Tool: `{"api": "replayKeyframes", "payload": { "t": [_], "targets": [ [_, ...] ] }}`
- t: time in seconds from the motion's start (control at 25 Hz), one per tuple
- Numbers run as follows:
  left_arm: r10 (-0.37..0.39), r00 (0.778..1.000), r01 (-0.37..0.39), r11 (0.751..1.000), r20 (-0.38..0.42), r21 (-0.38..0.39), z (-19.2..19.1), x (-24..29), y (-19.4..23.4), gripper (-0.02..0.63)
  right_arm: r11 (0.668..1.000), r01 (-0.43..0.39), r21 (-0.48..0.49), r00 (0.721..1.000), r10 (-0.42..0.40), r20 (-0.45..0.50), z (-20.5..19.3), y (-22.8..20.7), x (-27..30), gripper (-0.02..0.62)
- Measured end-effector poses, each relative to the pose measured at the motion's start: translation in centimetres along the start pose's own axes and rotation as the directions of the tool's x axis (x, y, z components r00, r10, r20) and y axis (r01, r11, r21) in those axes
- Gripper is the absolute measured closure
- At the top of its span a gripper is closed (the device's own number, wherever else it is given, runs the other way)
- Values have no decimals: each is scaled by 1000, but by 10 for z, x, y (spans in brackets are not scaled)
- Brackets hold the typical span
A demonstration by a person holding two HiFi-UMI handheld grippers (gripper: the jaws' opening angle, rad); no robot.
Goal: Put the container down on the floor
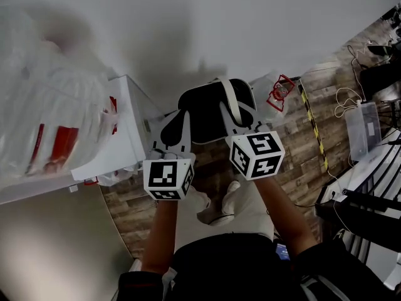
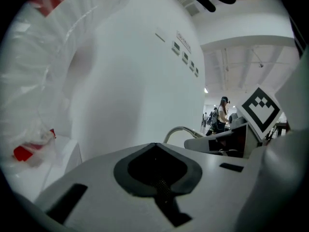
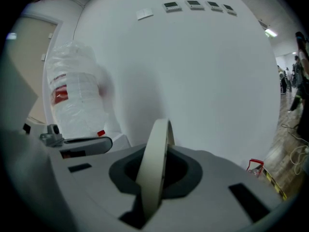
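A black container point(image 1: 210, 115) with a pale band handle point(image 1: 230, 102) hangs between my two grippers above the wooden floor point(image 1: 294, 149). My left gripper point(image 1: 177, 127) lies against the container's left edge; in the left gripper view point(image 2: 159, 178) its jaws stand together, and the dark part held there is hard to make out. My right gripper point(image 1: 241, 123) is at the container's right side. The right gripper view shows it point(image 3: 152, 178) shut on the cream handle band point(image 3: 155, 153), which stands on edge between the jaws. Both grippers point toward a white wall.
A white box point(image 1: 128, 137) under a large clear plastic bag point(image 1: 44, 99) stands at the left, close to the left gripper. A red-framed object point(image 1: 281, 91), yellow-black floor tape point(image 1: 313, 127) and a clear bin point(image 1: 363, 127) lie to the right. My shoes point(image 1: 219, 207) are below the container.
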State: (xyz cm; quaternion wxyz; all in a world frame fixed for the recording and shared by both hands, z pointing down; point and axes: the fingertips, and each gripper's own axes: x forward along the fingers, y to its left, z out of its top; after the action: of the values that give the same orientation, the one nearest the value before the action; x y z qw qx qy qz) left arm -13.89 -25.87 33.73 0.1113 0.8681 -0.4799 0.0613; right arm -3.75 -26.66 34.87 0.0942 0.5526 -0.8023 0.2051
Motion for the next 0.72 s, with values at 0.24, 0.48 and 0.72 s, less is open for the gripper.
{"api": "replayKeyframes", "payload": {
  "t": [0.24,0.48,0.72],
  "targets": [
    [29,999,-29,999,16,15,-58,10,2,589,1000,-6,1,1000,6,2,-56,-27,18,561],
    [52,998,-53,998,43,38,-112,28,8,589,1000,-19,-15,999,19,30,-106,-49,43,561],
    [56,997,-59,997,61,50,-160,46,16,589,1000,-23,-12,999,24,39,-153,-67,70,561]
  ]
}}
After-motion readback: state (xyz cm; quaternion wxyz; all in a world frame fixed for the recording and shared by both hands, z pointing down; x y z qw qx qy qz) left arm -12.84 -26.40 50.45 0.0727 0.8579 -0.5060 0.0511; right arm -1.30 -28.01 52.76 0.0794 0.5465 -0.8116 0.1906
